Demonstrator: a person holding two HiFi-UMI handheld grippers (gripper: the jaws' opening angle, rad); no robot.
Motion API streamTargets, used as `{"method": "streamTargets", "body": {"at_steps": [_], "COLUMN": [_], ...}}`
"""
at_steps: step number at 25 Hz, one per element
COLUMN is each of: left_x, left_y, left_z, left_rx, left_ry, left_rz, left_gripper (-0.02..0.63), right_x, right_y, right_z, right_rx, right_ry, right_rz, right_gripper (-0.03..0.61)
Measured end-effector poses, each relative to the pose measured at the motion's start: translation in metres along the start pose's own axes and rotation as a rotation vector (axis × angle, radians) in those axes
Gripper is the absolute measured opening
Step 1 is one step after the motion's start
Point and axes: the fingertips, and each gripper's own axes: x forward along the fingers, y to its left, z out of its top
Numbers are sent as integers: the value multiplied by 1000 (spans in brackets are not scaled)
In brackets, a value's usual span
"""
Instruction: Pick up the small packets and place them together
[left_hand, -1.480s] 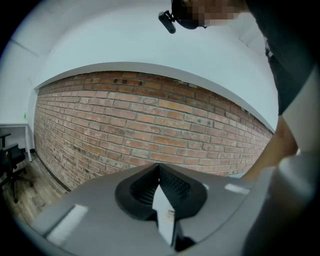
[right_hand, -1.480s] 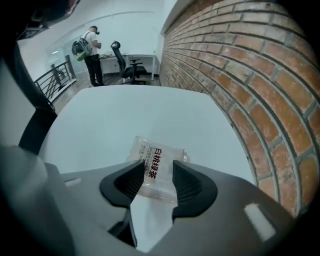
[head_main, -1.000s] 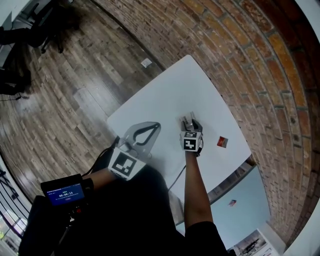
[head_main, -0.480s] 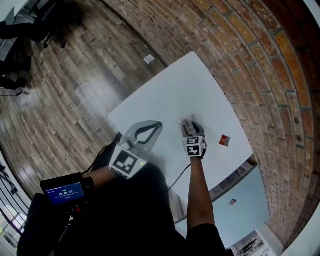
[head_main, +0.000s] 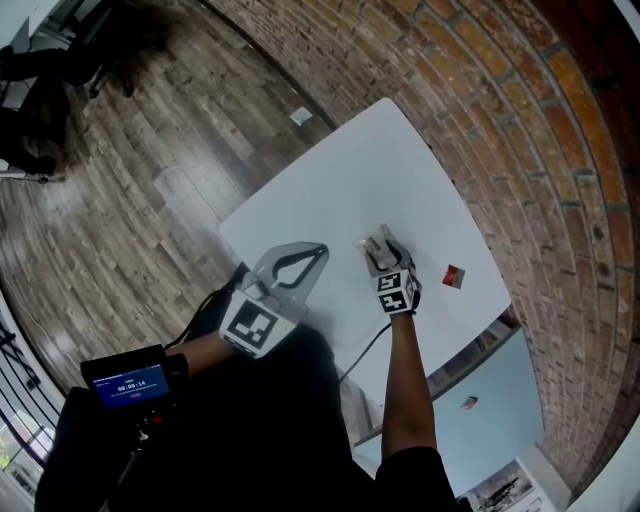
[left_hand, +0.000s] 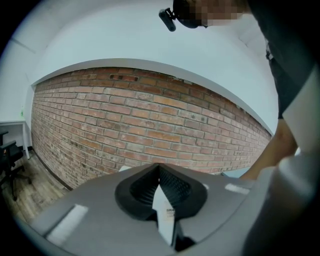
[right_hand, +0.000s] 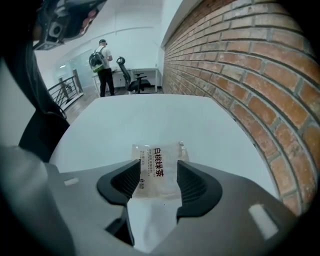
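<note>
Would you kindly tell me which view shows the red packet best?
The head view: the red packet lies small but clear near the table's edge. Neither gripper view shows it.

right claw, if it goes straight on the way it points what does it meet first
Most likely the clear packet lying on the white table, right between the right claw's jaws, which have just been opening around it; depth is unclear.

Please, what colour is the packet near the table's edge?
The packet is red; head view shows it best.
</note>
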Motion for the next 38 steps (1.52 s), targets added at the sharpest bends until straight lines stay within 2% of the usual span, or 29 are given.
{"method": "streamTargets", "body": {"at_steps": [4, 10, 16, 19, 23, 28, 33, 38], "left_x": [-1, 0, -1, 0, 4, 8, 18, 26], "left_y": [0, -8, -14, -15, -24, -36, -59, -79], "left_z": [-4, -4, 5, 9, 12, 9, 5, 0], "left_rx": [2, -9, 16, 23, 38, 29, 31, 47], "left_ry": [9, 12, -15, -24, -34, -29, -15, -9], "left_rz": [-3, -7, -10, -10, -33, -51, -72, -63], "left_gripper": [0, 0, 0, 0, 0, 0, 0, 0], "right_x": [-5, 5, -12, -33, -66, -100, -120, -131], "right_y": [-2, 1, 0, -3, -30, -69, -105, -131], "right_z": [-3, -4, 4, -3, -47, -113, -154, -190], "right_rx": [158, 138, 156, 220, 427, 577, 585, 697], "right_ry": [-33, 9, -45, -88, -140, -125, -86, -86], "right_rz": [-22, -40, -74, -109, -208, -338, -404, -452], "right_gripper": [233, 245, 245, 244, 218, 205, 193, 186]}}
